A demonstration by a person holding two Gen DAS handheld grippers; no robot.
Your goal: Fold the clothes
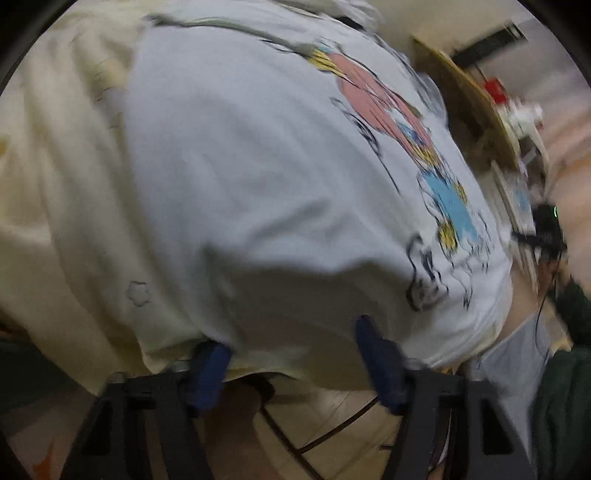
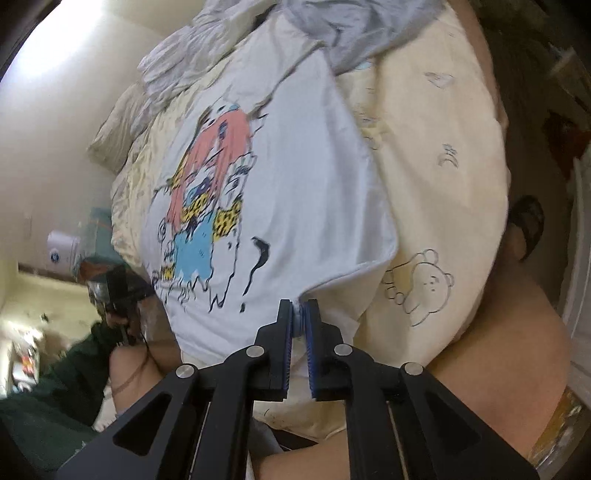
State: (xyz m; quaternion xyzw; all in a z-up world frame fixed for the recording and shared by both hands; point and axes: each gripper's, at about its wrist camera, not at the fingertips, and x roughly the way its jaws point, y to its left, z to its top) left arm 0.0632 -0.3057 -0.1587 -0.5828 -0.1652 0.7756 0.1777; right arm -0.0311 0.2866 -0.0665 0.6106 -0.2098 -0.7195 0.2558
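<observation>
T-shirt [image 2: 295, 177], white with a pink, blue and yellow cartoon print [image 2: 207, 192], lies spread face up on a pale yellow bed cover [image 2: 443, 184] patterned with small bear outlines. On the left side, the left gripper [image 1: 291, 354] sits at the shirt's near hem with its blue-padded fingers [image 1: 380, 354] spread wide; the left-hand finger is partly tucked under the overhanging fabric, the other stands clear, and nothing is pinched between them. That view is blurred by motion. A dark green sleeve [image 2: 55, 387] shows at the lower left of the right wrist view, beside the handle of the left tool. Further right, the right gripper [image 2: 299, 314] has its jaws drawn close together, clamping the shirt's lower corner just where the hem meets the bed cover. Crumpled grey clothes [image 2: 351, 29] are heaped at the far end of the bed, beyond the shirt's collar.
</observation>
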